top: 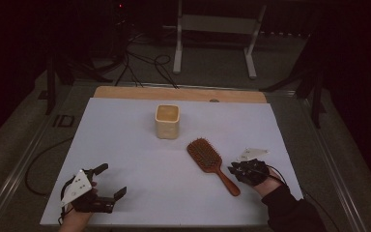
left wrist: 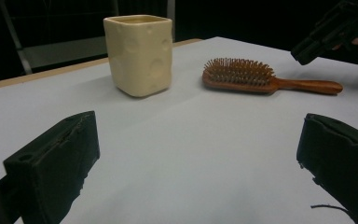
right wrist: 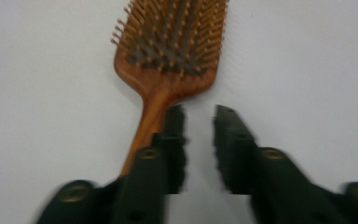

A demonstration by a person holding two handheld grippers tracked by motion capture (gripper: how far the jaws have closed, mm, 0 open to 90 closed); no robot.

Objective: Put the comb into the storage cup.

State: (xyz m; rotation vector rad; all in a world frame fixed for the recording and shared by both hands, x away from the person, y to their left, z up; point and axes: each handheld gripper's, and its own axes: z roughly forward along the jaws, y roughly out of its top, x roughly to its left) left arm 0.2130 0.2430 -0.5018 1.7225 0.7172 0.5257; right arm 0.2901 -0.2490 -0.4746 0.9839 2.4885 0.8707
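Note:
A wooden paddle hairbrush (top: 205,154) lies bristles up on the white table sheet (top: 125,145), its handle pointing toward the near right. My right gripper (top: 233,170) hovers just right of that handle. In the right gripper view the right gripper (right wrist: 199,114) has its jaws a small gap apart with nothing between them, and the hairbrush (right wrist: 172,42) handle runs under the left jaw. A cream square cup (top: 167,122) stands upright at the middle far side. My left gripper (top: 111,180) rests at the near left, open wide and empty, facing the cup (left wrist: 139,53) and hairbrush (left wrist: 240,73).
A wooden strip (top: 174,93) runs along the table's far edge. Behind it stand a white metal frame (top: 215,24) and floor cables (top: 140,63). Metal rails border both sides of the table. The sheet between the two grippers is bare.

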